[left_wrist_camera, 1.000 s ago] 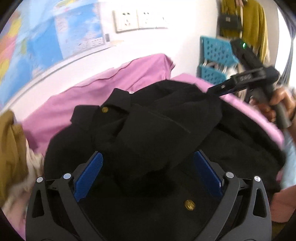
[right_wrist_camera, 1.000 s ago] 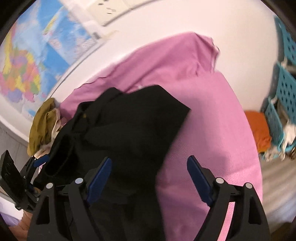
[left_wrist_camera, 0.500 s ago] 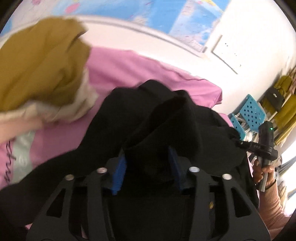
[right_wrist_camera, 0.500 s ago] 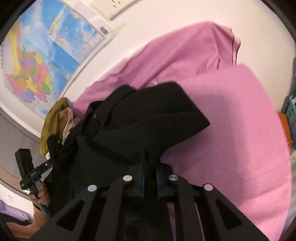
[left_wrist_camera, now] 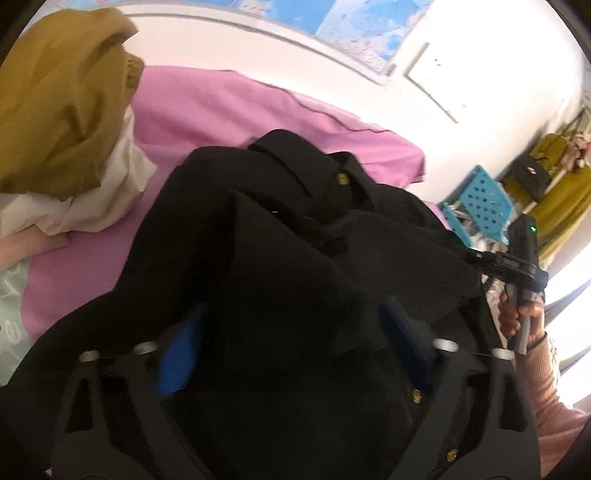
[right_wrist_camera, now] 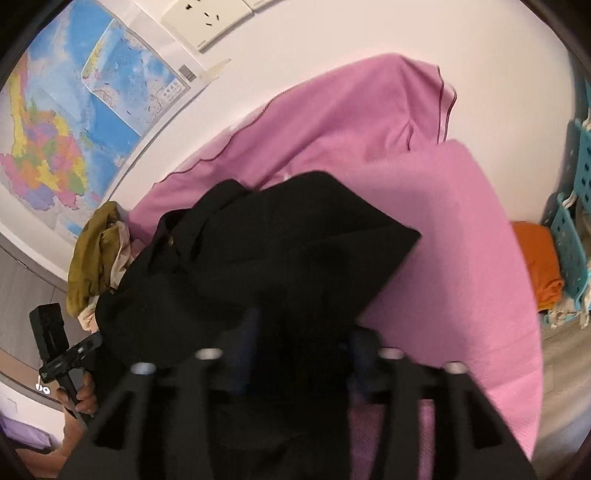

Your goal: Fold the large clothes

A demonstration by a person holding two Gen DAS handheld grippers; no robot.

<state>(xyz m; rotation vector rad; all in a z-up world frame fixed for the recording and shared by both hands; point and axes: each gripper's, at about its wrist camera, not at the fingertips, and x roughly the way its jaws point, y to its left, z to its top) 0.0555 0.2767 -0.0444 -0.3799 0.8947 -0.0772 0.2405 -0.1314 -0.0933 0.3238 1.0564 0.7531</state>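
A black coat (left_wrist_camera: 280, 236) with brass buttons lies bunched on the pink cover (left_wrist_camera: 221, 99) of the bed, its collar toward the wall edge and one folded flap reaching out to a point over the middle of the cover (right_wrist_camera: 461, 236). Its near part is heaped up under both grippers.

The left gripper (left_wrist_camera: 291, 347) stands over the near edge of the heap, blue pads on either side of a raised fold; its jaws are opening and the cloth sits between them, seemingly no longer pinched, though blur makes that hard to judge. The right gripper (right_wrist_camera: 299, 343) is over the coat's other near corner, jaws likewise opening, with dark cloth between the blurred pads, which appear clear of it. A hand in a pink sleeve (left_wrist_camera: 546, 373) holds the right gripper's handle.

At the cover's far left corner lies a pile of mustard and cream clothes (left_wrist_camera: 62, 122). Beyond the bed's right edge stand turquoise baskets (right_wrist_camera: 576, 236) beside an orange cloth (right_wrist_camera: 539, 266). A map (right_wrist_camera: 74, 122) and a socket plate (right_wrist_camera: 207, 18) are on the wall
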